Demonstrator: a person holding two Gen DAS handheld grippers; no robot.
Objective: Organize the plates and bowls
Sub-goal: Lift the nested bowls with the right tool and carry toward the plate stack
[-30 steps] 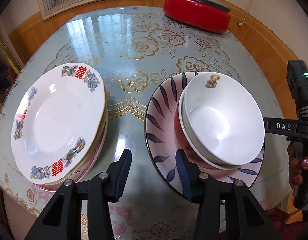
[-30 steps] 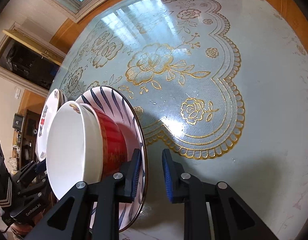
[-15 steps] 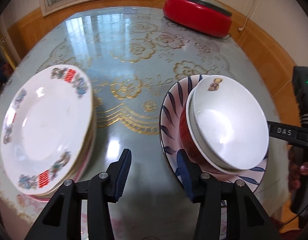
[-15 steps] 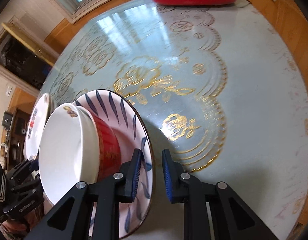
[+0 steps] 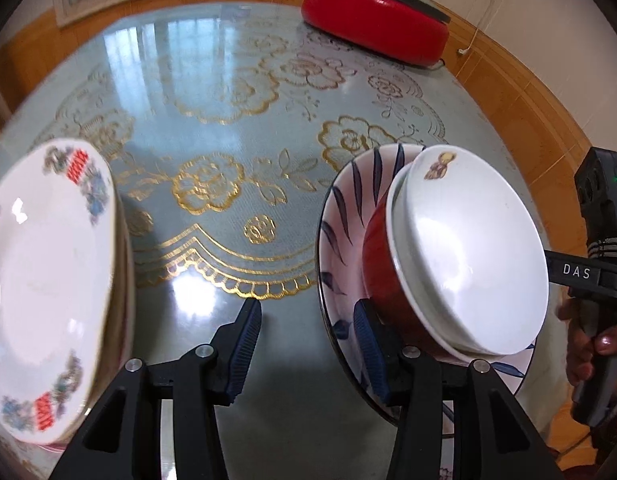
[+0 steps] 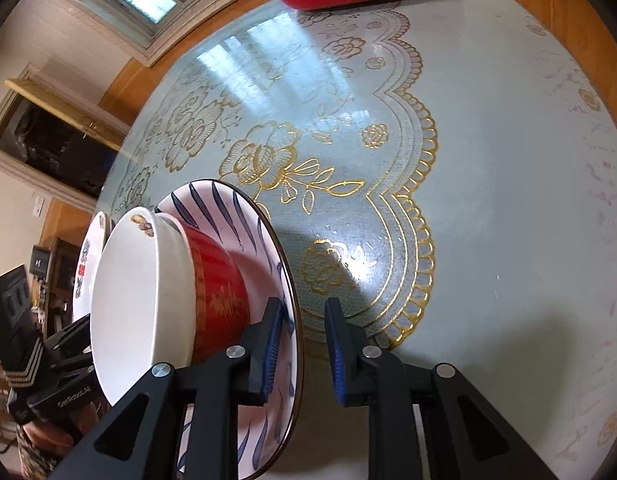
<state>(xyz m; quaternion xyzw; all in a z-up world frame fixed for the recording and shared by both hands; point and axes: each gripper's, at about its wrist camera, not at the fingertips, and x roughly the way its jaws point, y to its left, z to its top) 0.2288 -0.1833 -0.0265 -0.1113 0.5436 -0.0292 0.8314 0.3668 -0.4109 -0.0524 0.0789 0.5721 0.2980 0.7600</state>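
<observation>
The round tabletop (image 5: 236, 92), covered in a pale blue cloth with gold flowers, carries a red lidded cooker (image 5: 376, 24) at its twelve o'clock edge, well apart from the crockery.

At about nine o'clock from where the person stands sits a stack of white plates (image 5: 40, 280) with red characters on the rim, resting on the cloth.

At three o'clock the striped plate (image 6: 224, 216) is lifted and tilted, carrying a red bowl (image 6: 220, 288) with a white bowl (image 5: 472, 264) nested in it; my guess is the whole pile is being carried toward the other stack so everything ends up together.

The right gripper (image 6: 298, 346) is clamped on the striped plate's rim, one pad above and one beneath.

The left gripper (image 5: 306, 354) stands apart, its right finger just beside the plate's rim, apparently ready to steady it; whether it touches I cannot tell.
</observation>
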